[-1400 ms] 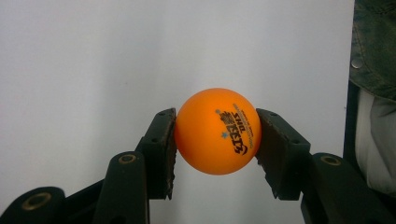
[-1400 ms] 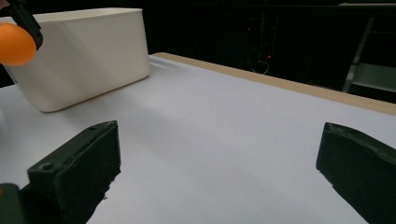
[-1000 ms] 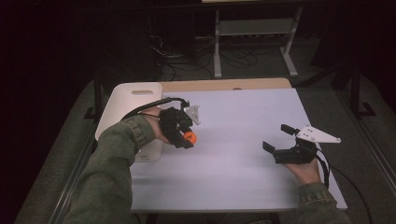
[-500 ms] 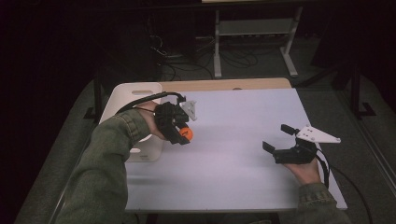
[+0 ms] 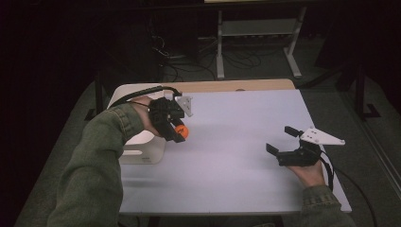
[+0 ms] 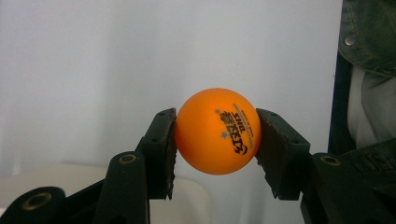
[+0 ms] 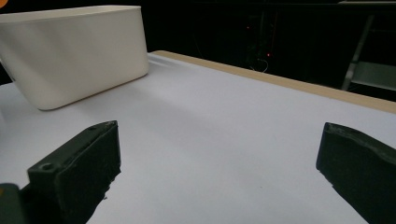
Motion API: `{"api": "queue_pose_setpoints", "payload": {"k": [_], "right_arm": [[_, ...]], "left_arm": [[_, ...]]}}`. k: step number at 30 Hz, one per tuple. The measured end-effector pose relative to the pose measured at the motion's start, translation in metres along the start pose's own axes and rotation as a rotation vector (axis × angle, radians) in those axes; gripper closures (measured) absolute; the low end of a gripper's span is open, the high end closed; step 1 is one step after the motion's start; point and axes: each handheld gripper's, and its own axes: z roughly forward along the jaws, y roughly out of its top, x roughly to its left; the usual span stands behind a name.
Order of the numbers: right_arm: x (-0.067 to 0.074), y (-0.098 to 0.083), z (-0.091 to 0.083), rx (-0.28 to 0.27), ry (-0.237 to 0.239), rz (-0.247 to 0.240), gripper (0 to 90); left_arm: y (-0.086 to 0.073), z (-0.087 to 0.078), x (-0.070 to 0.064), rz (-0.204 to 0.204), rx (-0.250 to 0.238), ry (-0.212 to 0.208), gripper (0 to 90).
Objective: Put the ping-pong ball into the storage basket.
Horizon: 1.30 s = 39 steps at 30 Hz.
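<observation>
We have the white table (image 5: pixel 236 142) before us, its pale top bare across the middle and along the near edge. At its far left corner stands the white bin (image 5: pixel 142 146), an open tub with a handle slot in the wall that faces us; in the right gripper view the same bin (image 7: pixel 79 56) sits well off toward the far side.

Our left gripper (image 5: pixel 176 131) hovers above the table just beside the bin, on the side toward the middle, carried by the hand in the green sleeve (image 5: pixel 94 170). Its jaws are closed firmly on the orange ball (image 6: pixel 217 131), one pad pressed to each side, with printed lettering on the ball turned to the camera. In the high view the ball (image 5: pixel 181 131) shows as a small orange spot at the gripper's tip, clear of the table top and not yet over the bin's opening.

Our right gripper (image 5: pixel 283 142) rests low near the right edge, its jaws spread wide with nothing between them but bare table.

We judge the work roughly half done: the ball is picked up and held securely off the table. What is left, as we read it, is to carry it over the bin's rim, part the jaws and let it drop inside.
</observation>
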Motion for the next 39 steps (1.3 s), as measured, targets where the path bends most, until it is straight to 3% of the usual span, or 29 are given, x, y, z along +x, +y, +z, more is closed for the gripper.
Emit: {"api": "queue_pose_setpoints", "payload": {"k": [12,23,35,39], "right_arm": [[0.0,-0.001,0.001,0.004,-0.004,-0.001,0.0],[0.0,-0.001,0.0,0.003,-0.007,-0.002,0.0],[0.001,-0.001,0.001,0.008,-0.008,-0.005,0.0],[0.001,-0.001,0.001,0.009,-0.009,-0.008,0.0]], "left_arm": [[-0.015,-0.008,0.0,0.001,0.022,0.01,51.0],[-0.03,-0.021,0.006,-0.034,0.017,0.025,50.9],[-0.044,-0.03,0.011,-0.042,0.075,0.068,51.0],[-0.048,-0.033,0.012,-0.047,0.074,0.066,50.9]]}}
